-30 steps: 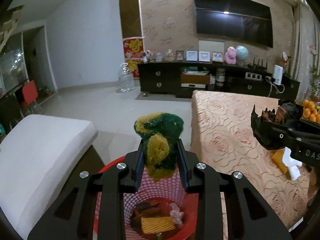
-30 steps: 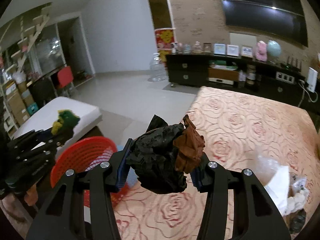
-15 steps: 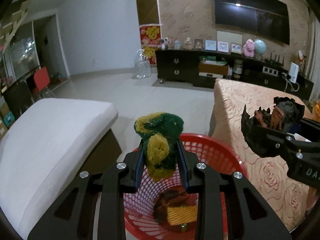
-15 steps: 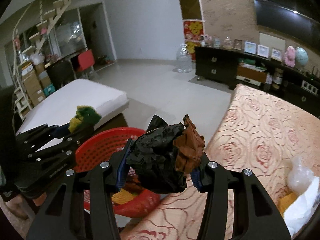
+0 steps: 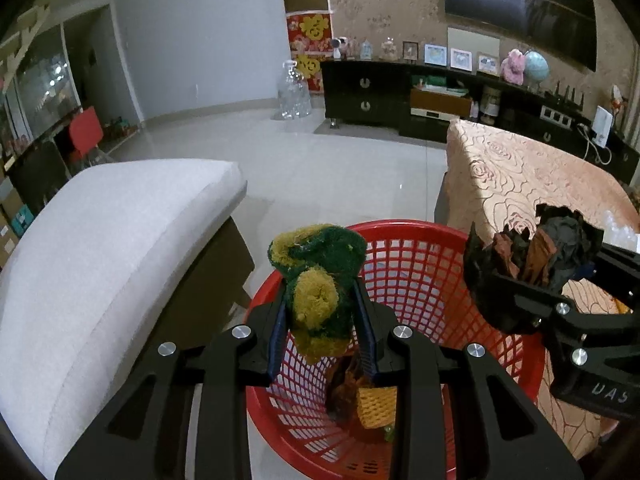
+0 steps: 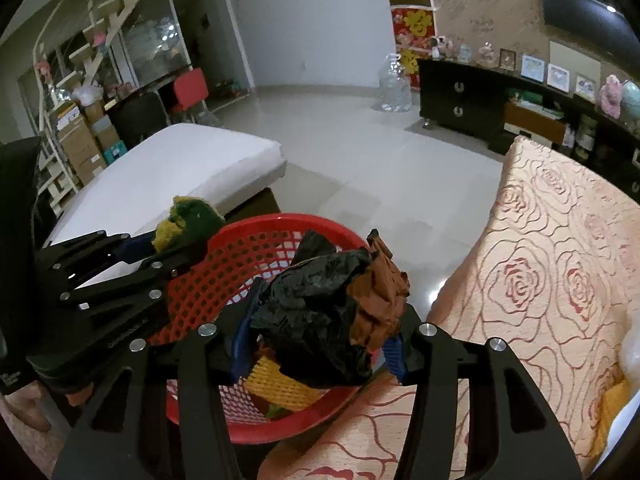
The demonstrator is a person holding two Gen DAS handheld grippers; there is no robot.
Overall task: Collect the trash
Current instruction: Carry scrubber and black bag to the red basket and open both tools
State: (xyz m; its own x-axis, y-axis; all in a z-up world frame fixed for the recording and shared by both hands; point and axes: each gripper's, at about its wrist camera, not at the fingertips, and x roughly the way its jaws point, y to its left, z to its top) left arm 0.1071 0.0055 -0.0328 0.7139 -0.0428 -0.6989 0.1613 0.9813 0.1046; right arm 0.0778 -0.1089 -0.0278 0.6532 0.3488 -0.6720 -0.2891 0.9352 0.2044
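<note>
My left gripper (image 5: 322, 312) is shut on a green and yellow scouring sponge (image 5: 318, 280) and holds it over the near rim of a red mesh basket (image 5: 404, 248). The basket holds a yellow foam net (image 5: 376, 406) and brown scraps. My right gripper (image 6: 320, 338) is shut on a crumpled black and brown wrapper (image 6: 324, 308) above the basket (image 6: 248, 240), at its right side next to the table. The wrapper also shows in the left wrist view (image 5: 528, 252), and the sponge in the right wrist view (image 6: 188, 218).
A table with a rose-patterned cloth (image 6: 540, 264) stands right of the basket, with a clear plastic bag (image 6: 630, 350) at its right edge. A white cushioned bench (image 5: 104, 240) stands to the left. Tiled floor (image 5: 340, 160) lies beyond, with a dark TV cabinet (image 5: 400, 96) behind.
Both grippers have moved left, away from the table and over the red basket, each keeping its load. The basket now shows more fully under both.
</note>
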